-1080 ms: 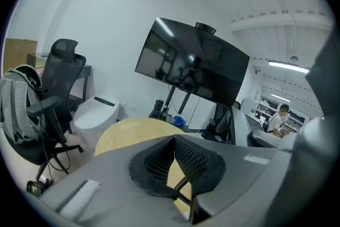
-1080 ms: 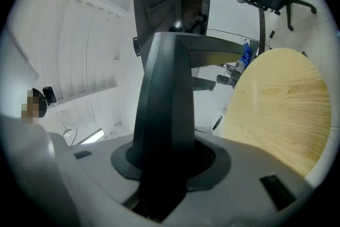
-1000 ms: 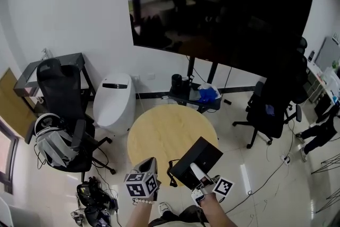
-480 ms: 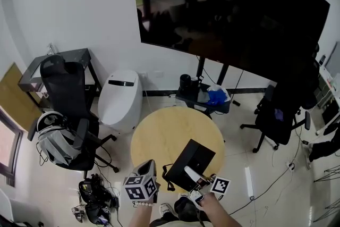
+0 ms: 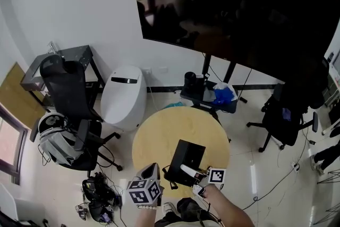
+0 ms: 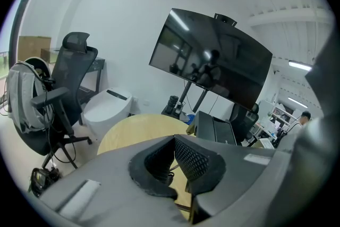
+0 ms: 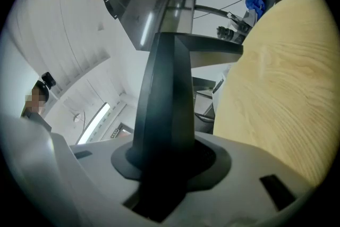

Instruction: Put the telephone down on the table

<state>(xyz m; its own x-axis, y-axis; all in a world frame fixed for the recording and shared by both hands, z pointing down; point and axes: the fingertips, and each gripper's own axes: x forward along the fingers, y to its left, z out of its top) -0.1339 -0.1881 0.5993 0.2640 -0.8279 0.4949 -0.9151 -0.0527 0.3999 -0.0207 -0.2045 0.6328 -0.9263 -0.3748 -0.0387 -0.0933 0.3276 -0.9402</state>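
Holding the black phone [image 5: 187,159] by its near edge, the right claw [image 5: 185,169] is clamped on it over the round table [image 5: 159,133], prob to lay it flat, w/ the left claw [image 5: 151,167] pinched together, empty, just beside.

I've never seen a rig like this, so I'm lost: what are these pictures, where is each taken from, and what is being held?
No robot here: a person holds a two-jaw gripper in each hand. The head view comes from a camera on the person's head, looking steeply down at a round wooden table. The two gripper views come from cameras riding on the grippers, looking along their jaws. The right gripper is clamped on a flat black telephone, tilted over the table; whether it touches the wood I cannot tell. The left gripper is shut, with nothing in it.
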